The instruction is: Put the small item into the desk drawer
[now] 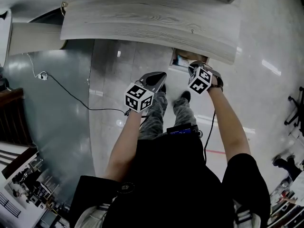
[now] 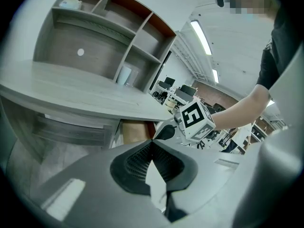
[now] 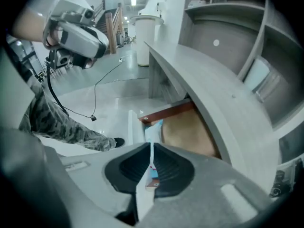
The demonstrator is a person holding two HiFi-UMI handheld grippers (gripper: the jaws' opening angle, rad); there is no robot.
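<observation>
The desk drawer (image 3: 167, 113) stands pulled out under the grey desktop (image 1: 152, 20), its brown inside showing. A small light-blue packet (image 3: 153, 128) lies in it near the front corner. My right gripper (image 3: 151, 147) hangs above that drawer, pointing steeply down, its pads together and nothing held between them. In the head view it (image 1: 195, 66) is over the open drawer (image 1: 177, 61). My left gripper (image 1: 158, 78) is beside it to the left, over the floor; its pads (image 2: 152, 144) meet with nothing between them. The left gripper view shows the right gripper's marker cube (image 2: 195, 120) by the drawer (image 2: 135, 132).
A shelf unit (image 3: 237, 46) sits on the desk. The desk's edge overhangs the drawer. A black cable (image 1: 71, 96) runs across the shiny floor at left. A white cylinder (image 3: 145, 37) stands at the desk's far end. My legs and shoes (image 1: 184, 97) are close to the drawer.
</observation>
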